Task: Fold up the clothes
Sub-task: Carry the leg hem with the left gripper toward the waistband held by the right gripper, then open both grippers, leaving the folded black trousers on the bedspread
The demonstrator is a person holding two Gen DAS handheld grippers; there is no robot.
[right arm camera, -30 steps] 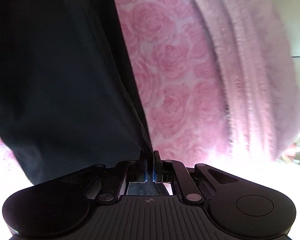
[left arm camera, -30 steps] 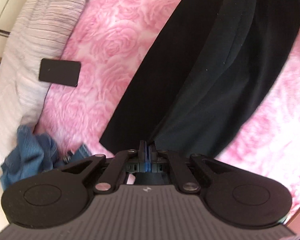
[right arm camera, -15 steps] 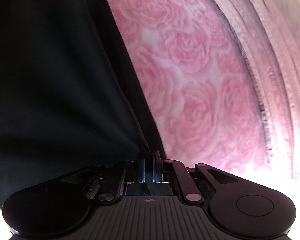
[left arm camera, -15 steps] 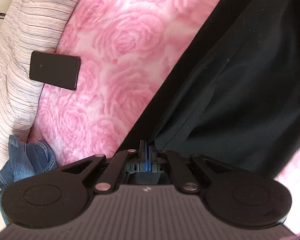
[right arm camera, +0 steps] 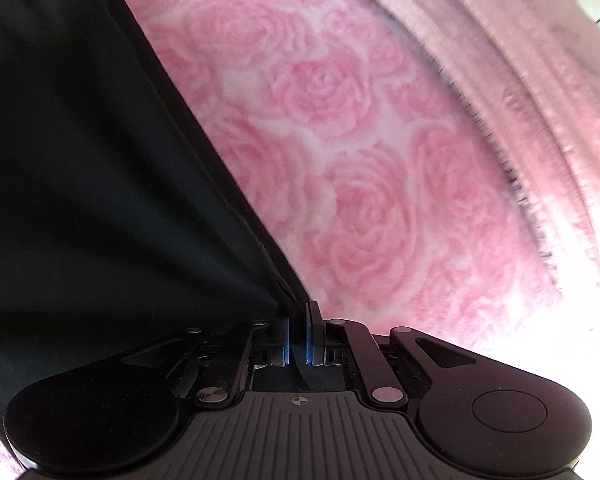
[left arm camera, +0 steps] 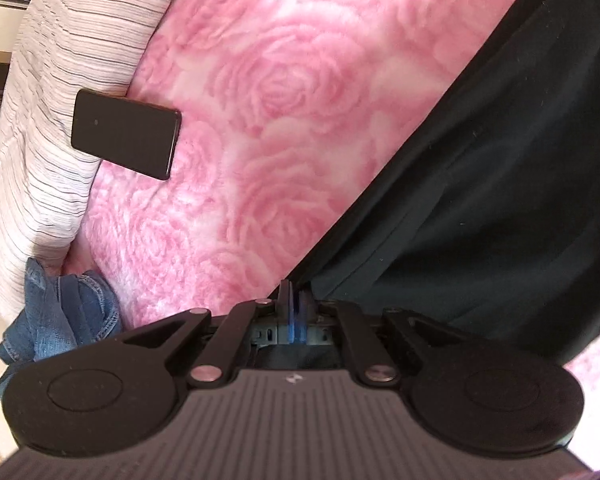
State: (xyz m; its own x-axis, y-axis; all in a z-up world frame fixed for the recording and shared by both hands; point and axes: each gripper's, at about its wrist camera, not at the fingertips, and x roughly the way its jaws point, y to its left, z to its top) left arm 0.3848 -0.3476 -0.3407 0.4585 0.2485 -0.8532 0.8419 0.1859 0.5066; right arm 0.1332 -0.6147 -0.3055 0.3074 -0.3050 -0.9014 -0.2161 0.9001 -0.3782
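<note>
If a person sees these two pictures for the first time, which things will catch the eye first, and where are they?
First comes the black garment, a dark sheet across the pink rose-patterned blanket, filling the right of the left wrist view and the left of the right wrist view. Each gripper, left and right, has a corner of it between its opening jaws. Next, a black phone lies at the blanket's left edge against a striped pillow, blue denim bunched below.

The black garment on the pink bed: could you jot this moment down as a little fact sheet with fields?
surface: pink rose-patterned blanket
garment: black garment, spread on the blanket
left gripper: jaws opening, garment edge between them
right gripper: jaws opening, garment edge between them
nearby: dark phone lying partly on a striped pillow; blue denim bunched at the bed's edge
fold stage: cannot tell
</note>
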